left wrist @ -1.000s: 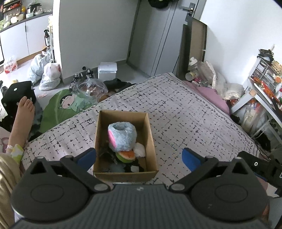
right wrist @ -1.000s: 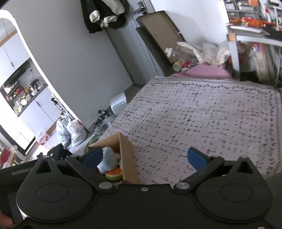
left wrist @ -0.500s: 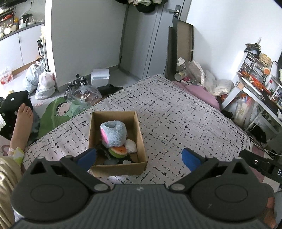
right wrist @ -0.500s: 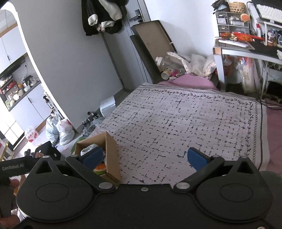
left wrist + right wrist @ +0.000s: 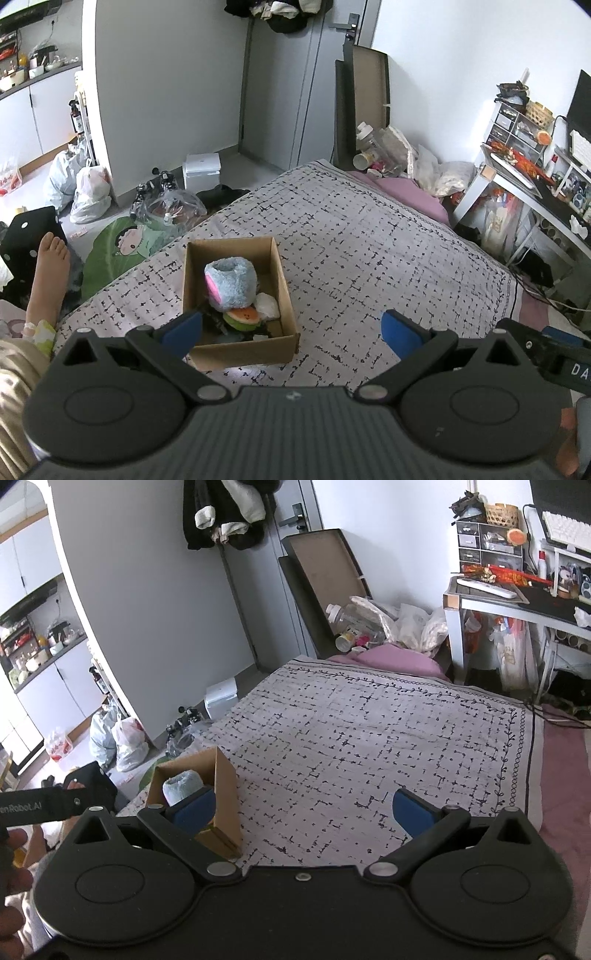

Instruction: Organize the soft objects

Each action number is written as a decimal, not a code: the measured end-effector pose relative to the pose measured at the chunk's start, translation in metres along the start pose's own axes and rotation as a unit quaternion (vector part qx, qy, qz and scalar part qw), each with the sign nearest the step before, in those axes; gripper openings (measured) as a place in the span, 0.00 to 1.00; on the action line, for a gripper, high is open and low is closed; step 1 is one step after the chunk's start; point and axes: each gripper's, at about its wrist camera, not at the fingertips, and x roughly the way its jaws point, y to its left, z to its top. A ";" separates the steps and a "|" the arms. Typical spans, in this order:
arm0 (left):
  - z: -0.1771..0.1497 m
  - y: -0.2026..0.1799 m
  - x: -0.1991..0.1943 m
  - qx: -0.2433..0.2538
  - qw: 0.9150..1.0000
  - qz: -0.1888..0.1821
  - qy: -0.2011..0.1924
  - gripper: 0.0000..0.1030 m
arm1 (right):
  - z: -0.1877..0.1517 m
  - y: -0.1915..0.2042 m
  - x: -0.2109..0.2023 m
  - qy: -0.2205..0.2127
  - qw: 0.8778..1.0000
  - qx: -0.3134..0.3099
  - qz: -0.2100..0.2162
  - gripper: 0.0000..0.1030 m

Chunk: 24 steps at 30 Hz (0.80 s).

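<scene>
A cardboard box (image 5: 236,295) of plush toys (image 5: 231,282) sits on the bed (image 5: 369,258), ahead-left of the left tool (image 5: 291,330), which is nearer. Both the left and right tool (image 5: 303,810) gape wide, empty.

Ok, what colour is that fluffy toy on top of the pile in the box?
Light blue with a pink patch, seen best in the left wrist view: fluffy toy.

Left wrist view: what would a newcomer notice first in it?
First, the open cardboard box on the patterned bedspread, near its left edge, with a fluffy blue plush on top of other soft toys. Then the left gripper, open and empty, with its left fingertip in front of the box's near corner.
</scene>
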 end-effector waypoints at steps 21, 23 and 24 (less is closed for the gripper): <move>-0.009 0.011 -0.016 0.013 0.999 0.032 -0.005 0.99 | -0.001 0.012 -0.009 -0.003 0.999 -0.035 -0.021 1.00; -0.010 0.012 -0.016 0.013 0.999 0.032 -0.005 1.00 | -0.001 0.014 -0.009 -0.002 0.999 -0.037 -0.020 1.00; -0.010 0.012 -0.017 0.014 0.999 0.032 -0.005 0.99 | -0.002 0.015 -0.009 -0.003 0.999 -0.039 -0.020 1.00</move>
